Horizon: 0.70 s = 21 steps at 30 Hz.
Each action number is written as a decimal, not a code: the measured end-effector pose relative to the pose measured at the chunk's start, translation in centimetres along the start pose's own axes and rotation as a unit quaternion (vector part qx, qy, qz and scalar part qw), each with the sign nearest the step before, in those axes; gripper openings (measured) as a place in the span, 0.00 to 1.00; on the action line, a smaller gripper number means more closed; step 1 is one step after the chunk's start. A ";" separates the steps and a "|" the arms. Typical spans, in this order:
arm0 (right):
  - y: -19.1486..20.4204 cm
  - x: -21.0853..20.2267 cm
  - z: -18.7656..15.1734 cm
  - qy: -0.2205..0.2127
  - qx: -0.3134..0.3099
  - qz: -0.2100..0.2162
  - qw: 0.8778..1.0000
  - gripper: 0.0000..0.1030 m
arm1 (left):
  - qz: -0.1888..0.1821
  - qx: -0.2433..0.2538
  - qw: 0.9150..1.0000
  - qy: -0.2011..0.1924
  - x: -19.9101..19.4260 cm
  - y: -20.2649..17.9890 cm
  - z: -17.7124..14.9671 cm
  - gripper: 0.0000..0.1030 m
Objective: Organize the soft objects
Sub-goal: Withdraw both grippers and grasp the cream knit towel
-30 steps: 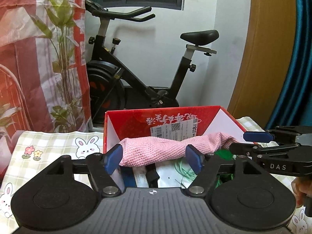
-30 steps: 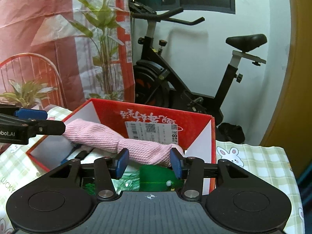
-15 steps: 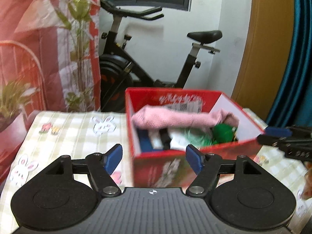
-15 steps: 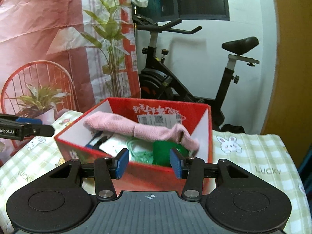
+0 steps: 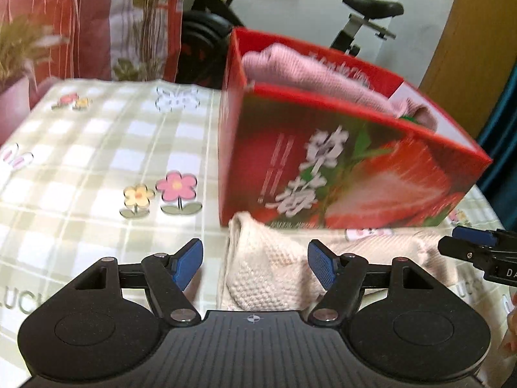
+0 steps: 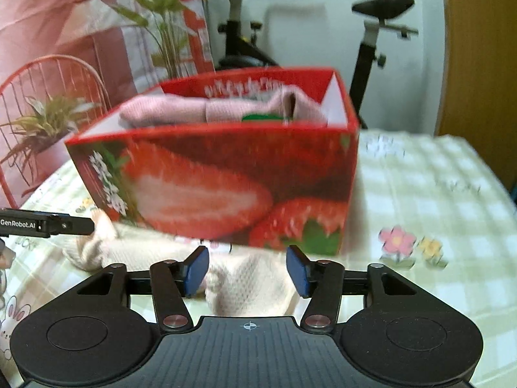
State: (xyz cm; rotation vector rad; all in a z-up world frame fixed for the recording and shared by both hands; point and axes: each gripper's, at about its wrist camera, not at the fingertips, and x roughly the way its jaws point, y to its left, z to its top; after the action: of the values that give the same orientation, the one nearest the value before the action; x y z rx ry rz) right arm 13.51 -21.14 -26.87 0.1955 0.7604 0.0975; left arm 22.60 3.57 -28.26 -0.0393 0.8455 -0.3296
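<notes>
Now both tools, left (image 5: pixel 255 263) and right (image 6: pixel 247 270), hover open over the cream cloth (image 5: pixel 268 271) ahead, likely next to grasp it for the red box (image 6: pixel 226 174).

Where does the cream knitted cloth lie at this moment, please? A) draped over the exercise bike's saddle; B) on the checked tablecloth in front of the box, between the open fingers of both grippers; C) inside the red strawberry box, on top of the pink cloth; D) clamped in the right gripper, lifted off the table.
B: the cream knitted cloth rests on the tablecloth before the red box, with the left gripper and right gripper open around it.
</notes>
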 end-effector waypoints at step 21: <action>-0.4 0.9 -2.2 0.011 0.045 0.019 0.999 0.18 | -0.047 0.007 0.999 0.010 -0.6 -1.7 -2.0 0.23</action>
State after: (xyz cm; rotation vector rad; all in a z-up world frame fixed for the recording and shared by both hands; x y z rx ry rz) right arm 12.63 -21.09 -29.17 0.2938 0.7844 0.1015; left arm 20.26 2.33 -28.89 -0.0625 0.8637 -0.4246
